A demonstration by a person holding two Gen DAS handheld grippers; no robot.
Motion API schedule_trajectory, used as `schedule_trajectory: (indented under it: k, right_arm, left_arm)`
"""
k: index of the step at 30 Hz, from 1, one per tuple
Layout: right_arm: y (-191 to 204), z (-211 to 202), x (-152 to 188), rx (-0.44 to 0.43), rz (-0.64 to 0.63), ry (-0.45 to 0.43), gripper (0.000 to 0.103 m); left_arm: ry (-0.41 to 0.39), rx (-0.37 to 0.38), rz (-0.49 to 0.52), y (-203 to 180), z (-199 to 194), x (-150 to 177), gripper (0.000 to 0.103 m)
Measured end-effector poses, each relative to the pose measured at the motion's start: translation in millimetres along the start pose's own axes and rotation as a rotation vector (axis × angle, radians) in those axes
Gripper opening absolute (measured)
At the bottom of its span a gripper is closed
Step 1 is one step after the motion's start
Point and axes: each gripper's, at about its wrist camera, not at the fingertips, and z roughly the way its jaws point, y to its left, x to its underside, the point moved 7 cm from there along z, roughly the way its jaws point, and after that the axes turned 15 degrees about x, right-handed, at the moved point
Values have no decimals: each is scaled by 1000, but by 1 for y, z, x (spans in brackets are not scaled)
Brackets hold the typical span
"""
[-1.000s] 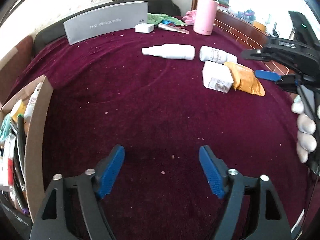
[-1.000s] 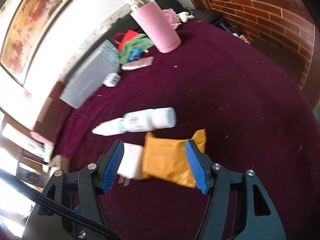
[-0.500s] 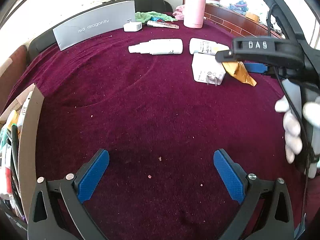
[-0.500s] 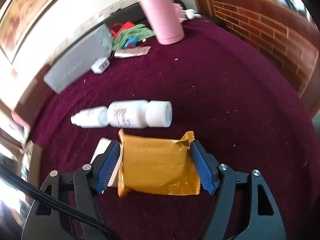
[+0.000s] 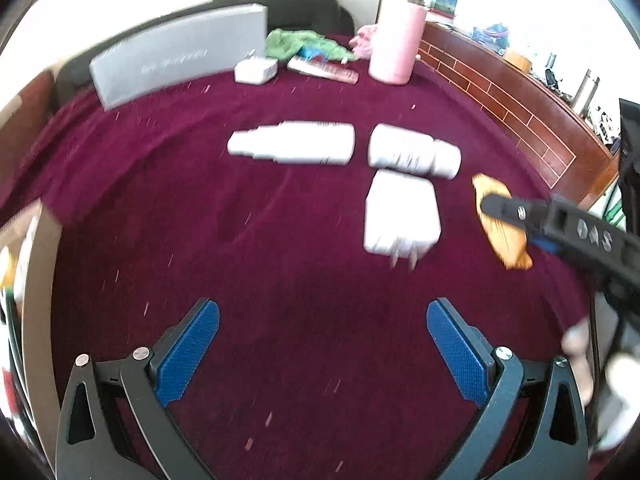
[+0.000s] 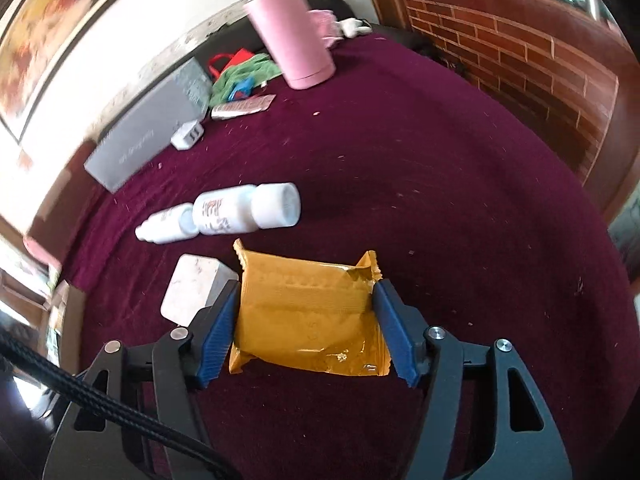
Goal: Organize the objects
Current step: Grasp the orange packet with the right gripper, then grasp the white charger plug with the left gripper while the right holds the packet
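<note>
The right tool (image 6: 306,330) is seen with its jaws closing around an orange packet (image 6: 308,312) that lies flat on the maroon-covered surface (image 6: 440,200); the blue pads sit at the packet's two side edges, apparently touching them, though a firm grip cannot be confirmed. The packet is found toward the surface's right edge, which is bordered by a brick-patterned ledge (image 6: 520,52). Just beside the packet, on the side away from that edge, a white plug adapter (image 5: 402,216) is laid, and beyond both a white capped bottle (image 6: 248,212) and a white spray bottle (image 5: 292,148) are lined up end to end.

The left tool (image 5: 322,344) is held wide open over bare cloth, with nothing between its jaws. A broad stretch of uncluttered cloth is left between it and the white items.

Along the far edge a grey box (image 5: 180,60), a small white charger (image 5: 256,71), a green cloth (image 5: 296,44), a flat pink packet (image 5: 324,70) and an upright pink flask (image 5: 396,40) are gathered. At the left edge a cardboard box (image 5: 36,280) holding assorted items is partly seen.
</note>
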Motion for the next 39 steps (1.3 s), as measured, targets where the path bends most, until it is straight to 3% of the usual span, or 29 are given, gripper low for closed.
schedule_trajectory:
  k: [10,19,20,22,24,28,36,38,39]
  right_arm:
    - [-4,-2,1,-15,48,9,66]
    - [-4,-1,1,-19,55,12,68]
    - [-5,-1,1,-20,56,11,68]
    - [-5,-1,1,-28,59,10,71]
    - [-3,0,0,-33,57,8,73]
    - [2,0,2,-25,30,-2,79]
    - [14,4,6,78,-80,-48,80]
    - [16,6,8,120,-115,-62,75]
    - [16,6,8,145,-126,-72,68]
  left_arm:
    - [-16,-105,204,-31,47,-34,101]
    - [21,-53,218,-33,64,-37,97]
    - [25,-45,204,-33,64,-36,93]
    - [38,5,160,-31,63,-37,74]
    - [40,3,163,-33,61,-39,39]
    - [58,7,168,-33,57,-37,38]
    - [22,-13,125,-14,27,-28,38]
    - [5,-14,118,-11,16,-24,38]
    - [-5,-18,117,-8,10,-22,38]
